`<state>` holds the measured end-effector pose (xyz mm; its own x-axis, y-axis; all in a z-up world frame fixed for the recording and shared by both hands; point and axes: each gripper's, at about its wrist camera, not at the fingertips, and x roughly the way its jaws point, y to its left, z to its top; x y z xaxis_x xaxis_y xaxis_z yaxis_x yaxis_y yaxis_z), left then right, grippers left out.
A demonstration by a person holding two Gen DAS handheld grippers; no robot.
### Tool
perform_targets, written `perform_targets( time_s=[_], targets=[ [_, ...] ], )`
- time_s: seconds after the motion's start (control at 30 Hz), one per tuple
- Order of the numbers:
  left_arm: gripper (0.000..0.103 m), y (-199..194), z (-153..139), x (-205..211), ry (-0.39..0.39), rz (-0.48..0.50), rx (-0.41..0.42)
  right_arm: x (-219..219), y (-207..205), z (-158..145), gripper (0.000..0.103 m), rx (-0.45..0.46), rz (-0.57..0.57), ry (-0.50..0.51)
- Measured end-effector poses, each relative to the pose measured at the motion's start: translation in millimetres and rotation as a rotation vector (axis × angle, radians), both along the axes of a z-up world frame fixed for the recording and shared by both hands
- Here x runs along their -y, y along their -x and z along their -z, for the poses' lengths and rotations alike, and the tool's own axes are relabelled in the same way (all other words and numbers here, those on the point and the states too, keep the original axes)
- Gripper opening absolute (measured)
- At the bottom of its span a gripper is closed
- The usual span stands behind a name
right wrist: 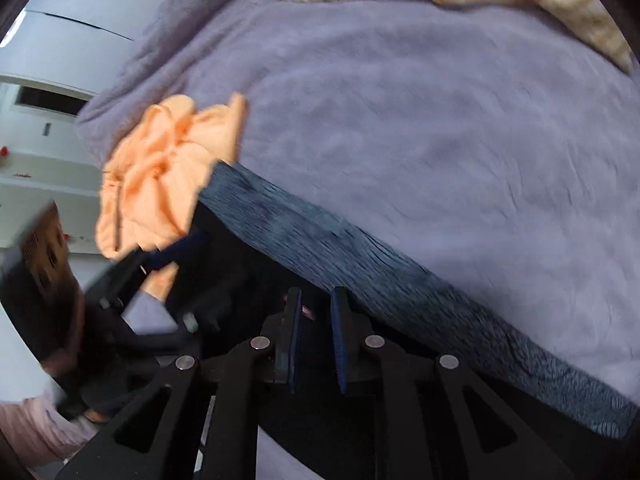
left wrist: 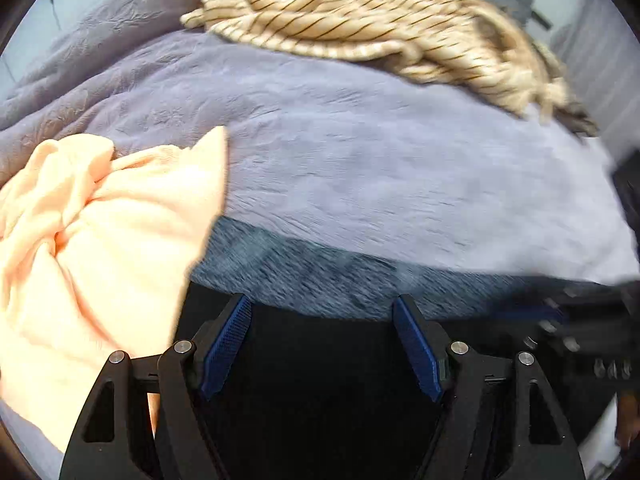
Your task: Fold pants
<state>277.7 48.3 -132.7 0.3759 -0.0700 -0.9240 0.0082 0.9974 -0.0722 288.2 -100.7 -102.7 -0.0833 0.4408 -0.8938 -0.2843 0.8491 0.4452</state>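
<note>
Black pants (left wrist: 320,380) with a blue-grey ribbed waistband (left wrist: 304,272) lie at the near edge of a lavender bedspread (left wrist: 360,152). My left gripper (left wrist: 322,308) is open, its blue pads apart just above the black fabric, below the waistband. In the right wrist view the waistband (right wrist: 360,252) runs diagonally and the black pants (right wrist: 320,420) lie under my right gripper (right wrist: 316,300). Its jaws stand narrowly apart with nothing clearly between them. The left gripper (right wrist: 132,280) shows blurred at the left.
A crumpled peach garment (left wrist: 100,248) lies left of the pants, also in the right wrist view (right wrist: 160,176). A beige striped garment (left wrist: 380,32) lies at the far side of the bed. White furniture (right wrist: 48,80) stands beyond the bed's left edge.
</note>
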Motion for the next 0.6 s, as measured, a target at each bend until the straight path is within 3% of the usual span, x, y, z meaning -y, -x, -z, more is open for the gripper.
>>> perform_targets(
  time_s=[0.03, 0.07, 0.13, 0.2, 0.27, 0.33, 0.43, 0.53, 0.6],
  targets=[
    [0.075, -7, 5, 2, -0.033, -0.005, 0.006, 9, 5, 18, 0.012, 0.009, 0.027, 0.056],
    [0.078, -11, 6, 3, -0.075, -0.003, 0.015, 17, 4, 25, 0.010, 0.023, 0.064, 0.040],
    [0.078, -15, -3, -3, -0.111, -0.003, 0.002, 45, -3, 28, 0.010, 0.085, 0.186, 0.075],
    [0.078, -8, -16, -9, -0.083, -0.010, -0.012, 78, -3, 21, 0.015, 0.087, 0.300, 0.067],
    [0.078, 12, -32, -13, -0.035, 0.012, -0.011, 116, 14, 7, 0.016, 0.038, 0.375, -0.035],
    [0.078, 30, -36, -1, -0.053, 0.051, -0.036, 151, 52, -10, 0.024, -0.016, 0.416, -0.156],
    [0.082, 50, -3, 9, -0.118, 0.093, -0.109, 184, 129, -16, 0.039, -0.101, 0.490, -0.249],
    [0.095, 60, 8, -3, -0.079, 0.034, -0.092, 211, 199, 2, 0.039, -0.214, 0.591, -0.289],
    [0.099, 55, 12, -8, -0.062, 0.019, -0.119, 220, 223, 14, 0.039, -0.242, 0.663, -0.296]
  ],
)
